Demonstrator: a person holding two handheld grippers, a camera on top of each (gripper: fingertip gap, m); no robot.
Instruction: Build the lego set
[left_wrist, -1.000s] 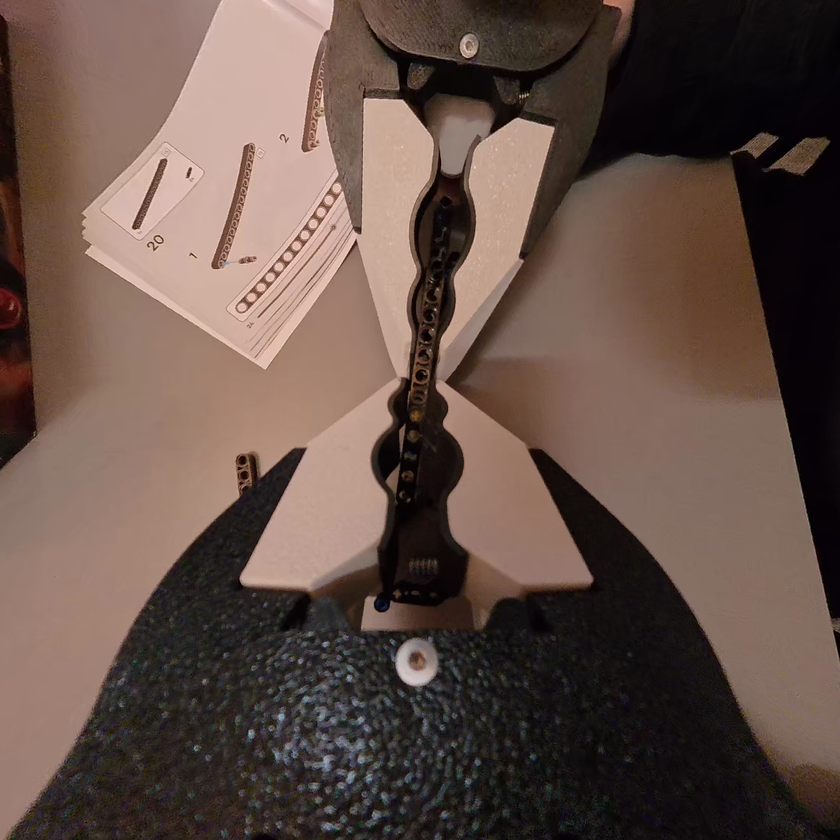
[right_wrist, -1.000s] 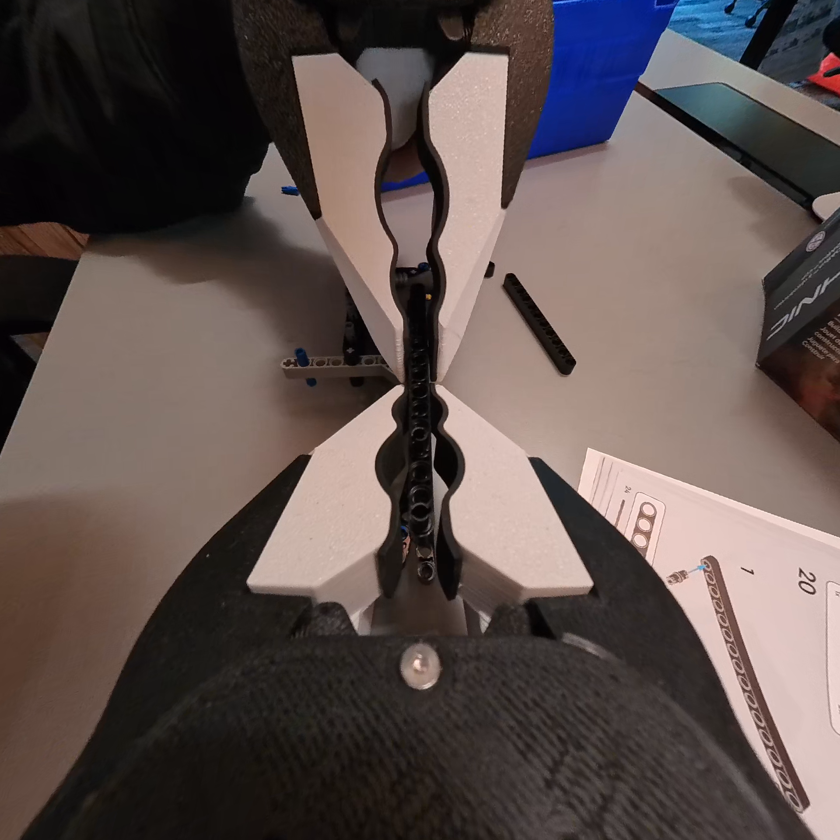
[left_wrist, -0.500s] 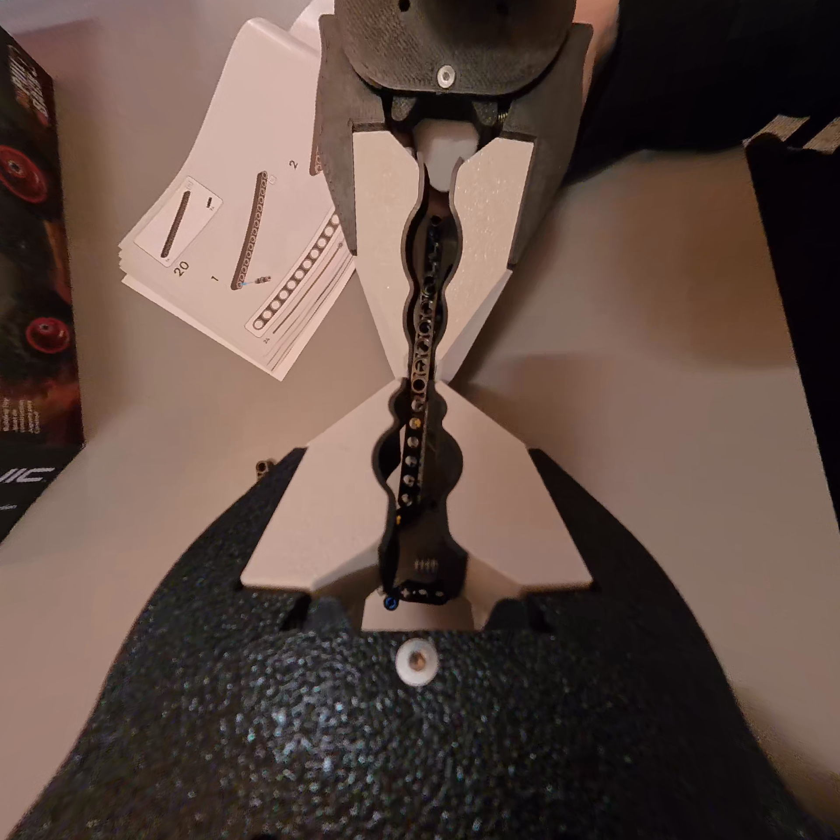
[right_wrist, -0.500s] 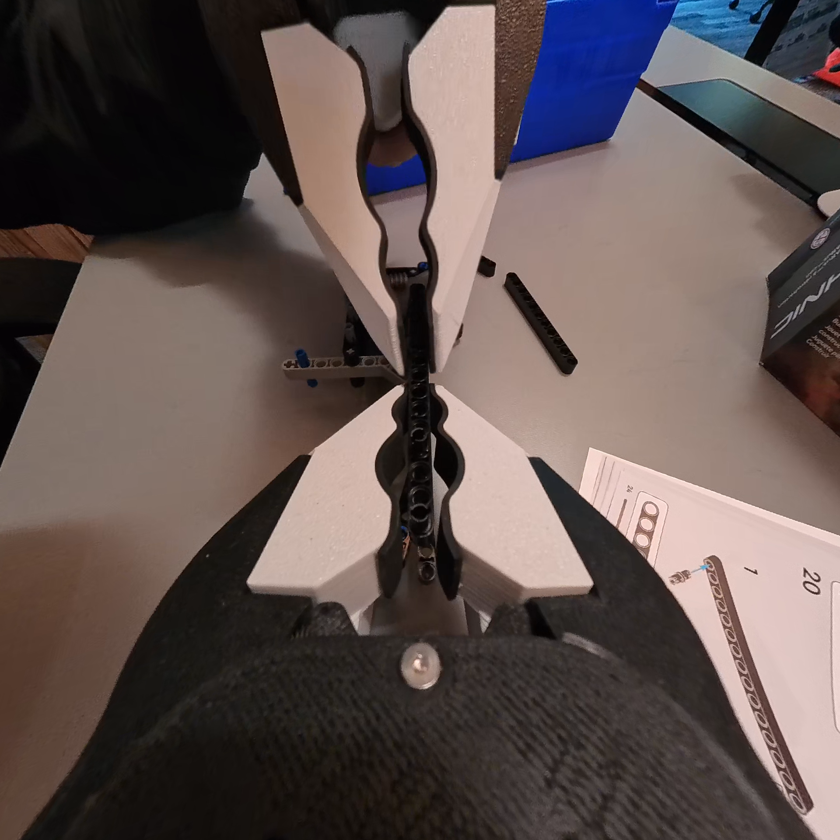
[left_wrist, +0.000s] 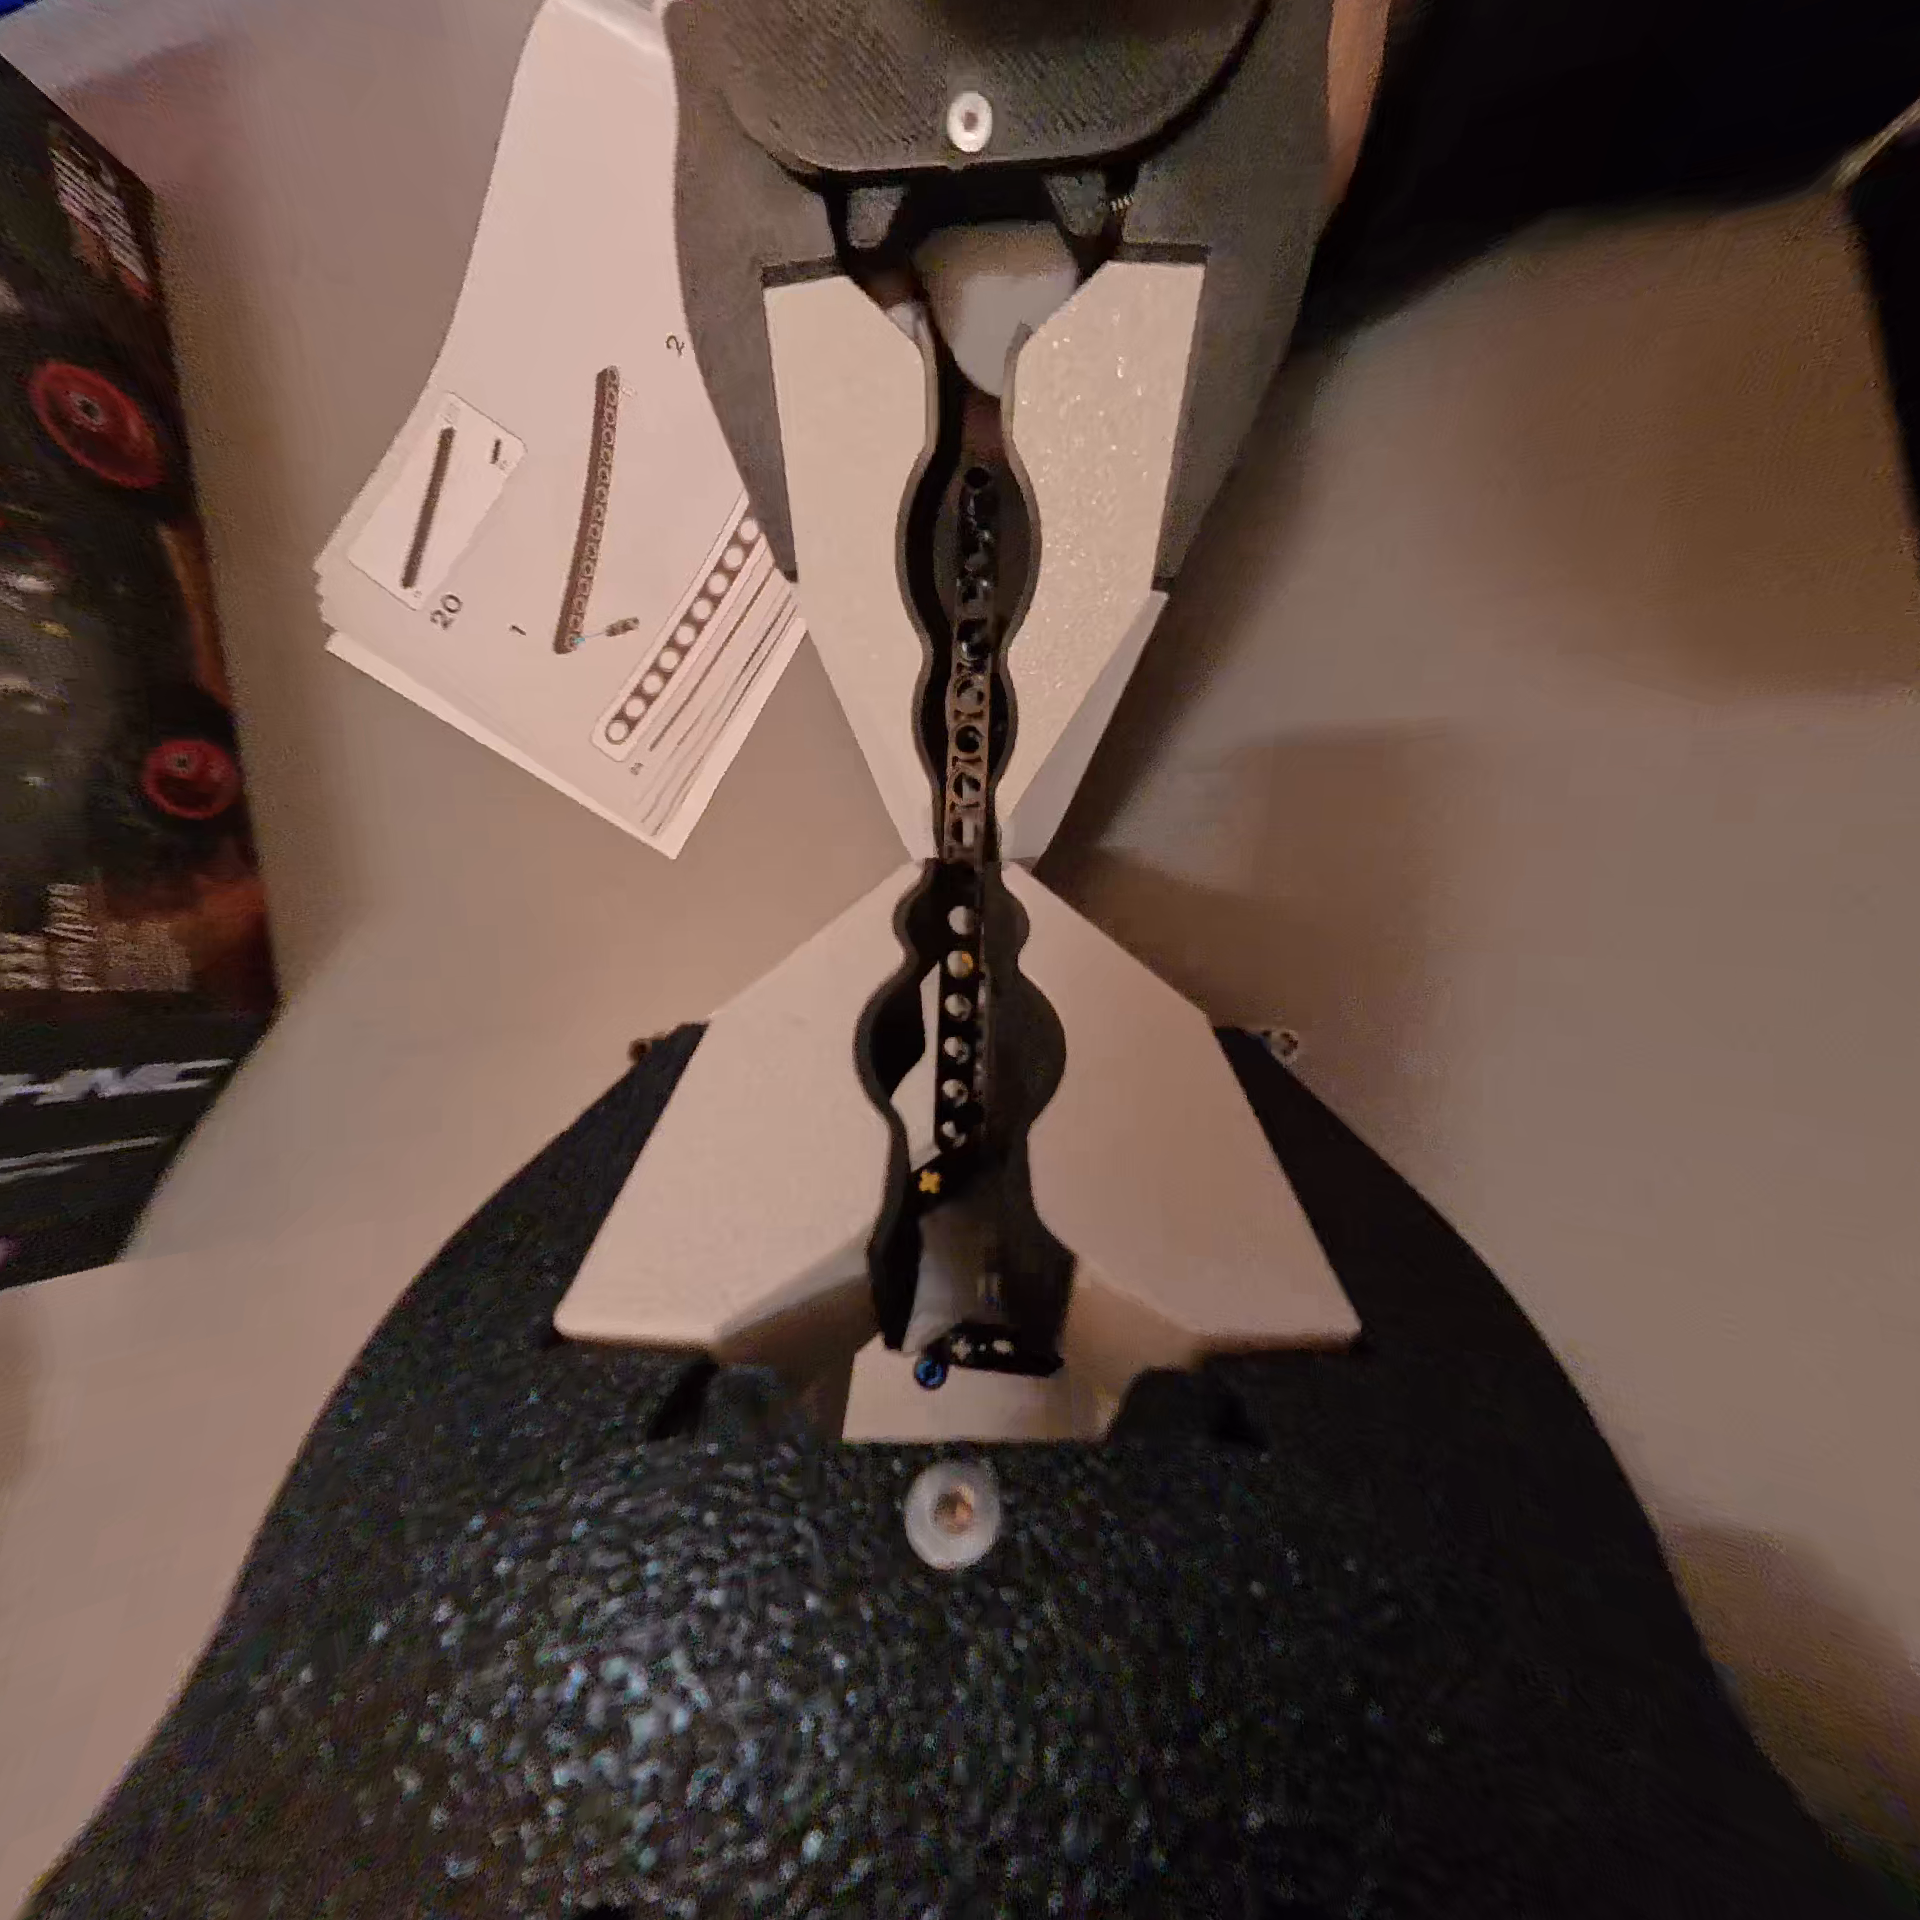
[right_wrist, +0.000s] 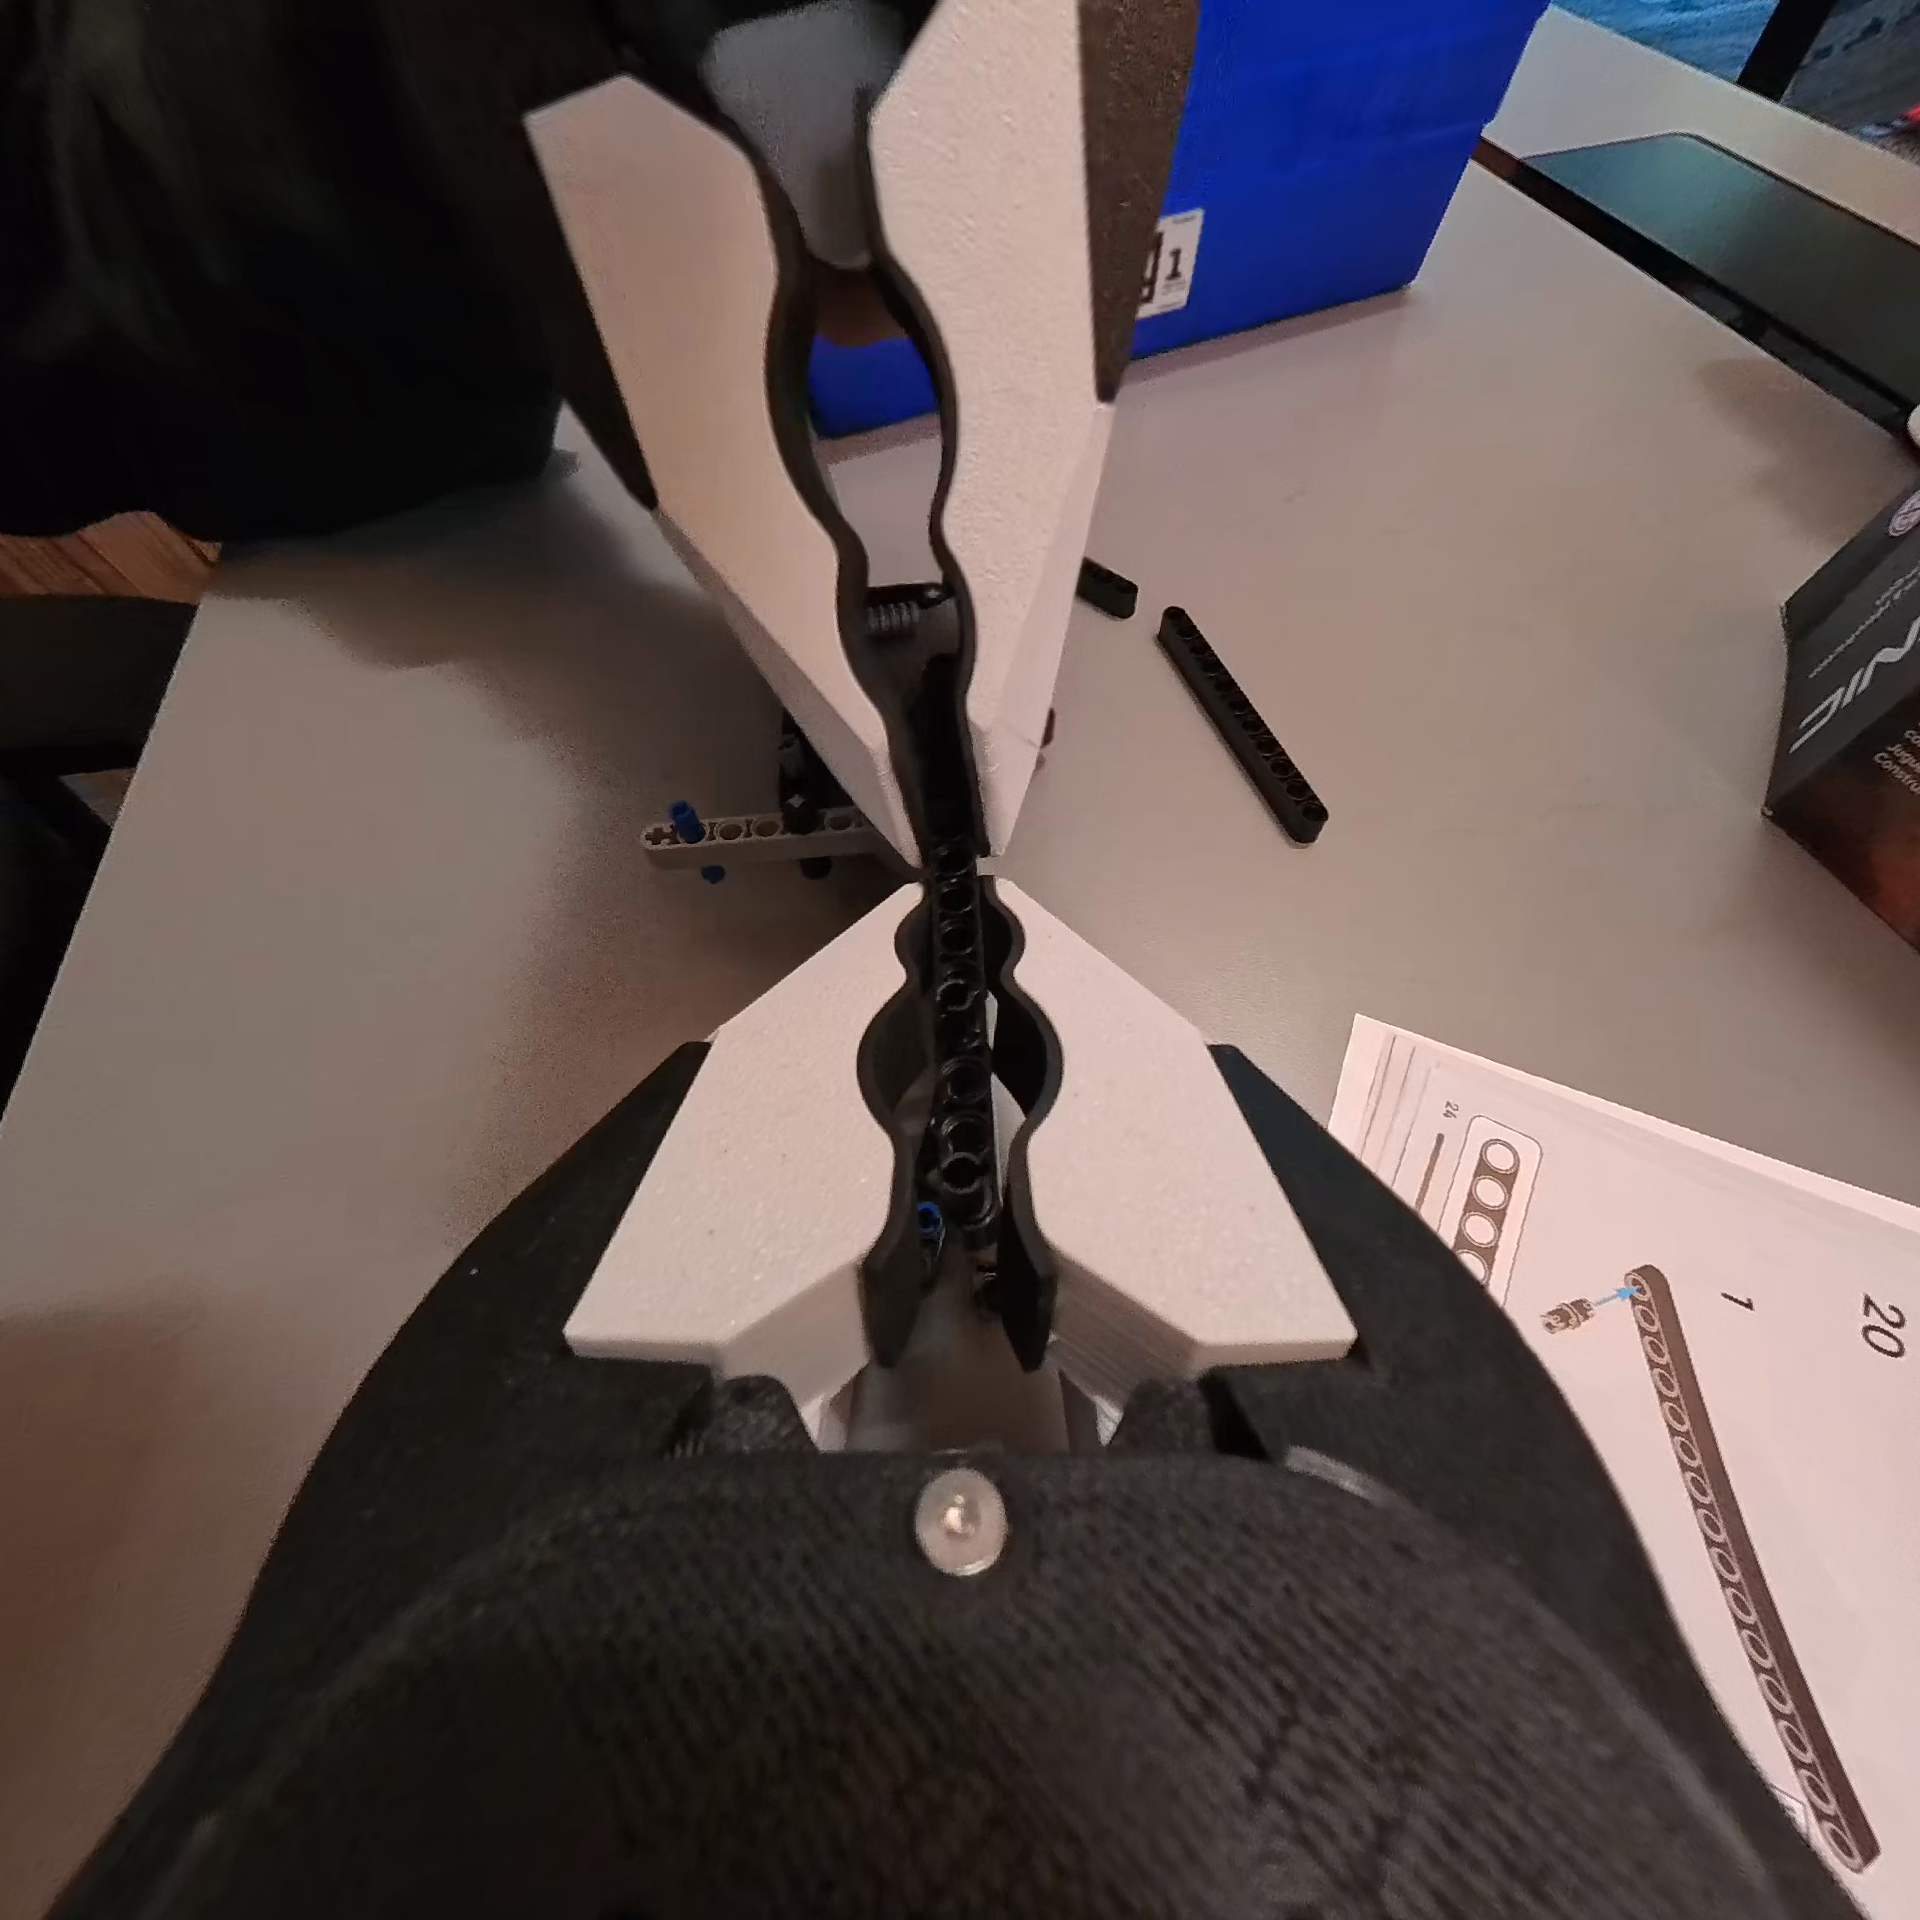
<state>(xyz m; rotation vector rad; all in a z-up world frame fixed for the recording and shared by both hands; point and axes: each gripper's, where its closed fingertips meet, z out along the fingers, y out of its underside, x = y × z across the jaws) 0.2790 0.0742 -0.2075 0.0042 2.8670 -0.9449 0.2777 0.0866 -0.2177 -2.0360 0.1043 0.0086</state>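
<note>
A long black beam with holes (left_wrist: 961, 997) is held between both grippers, which meet tip to tip above the table. My left gripper (left_wrist: 961, 904) is shut on one end. A short black piece with a blue pin (left_wrist: 982, 1351) sits at that end, deep between the fingers. My right gripper (right_wrist: 956, 904) is shut on the other end of the beam (right_wrist: 956, 997). In the right wrist view the left gripper (right_wrist: 945, 831) stands opposite and leans to the left. A grey beam assembly with blue pins (right_wrist: 748, 831) lies on the table behind it, partly hidden.
A loose black beam (right_wrist: 1242, 727) and a small black piece (right_wrist: 1107, 587) lie on the grey table (right_wrist: 364, 935). An open instruction booklet (right_wrist: 1662, 1351) lies at the right, a dark set box (right_wrist: 1860, 707) beyond it. A blue bin (right_wrist: 1320, 156) stands at the back. My left and right fingertips are right by each other.
The left gripper has swung and tilted while both stay shut on the beam. It now looms larger and leans left in the right view. The set box has come into the left view.
</note>
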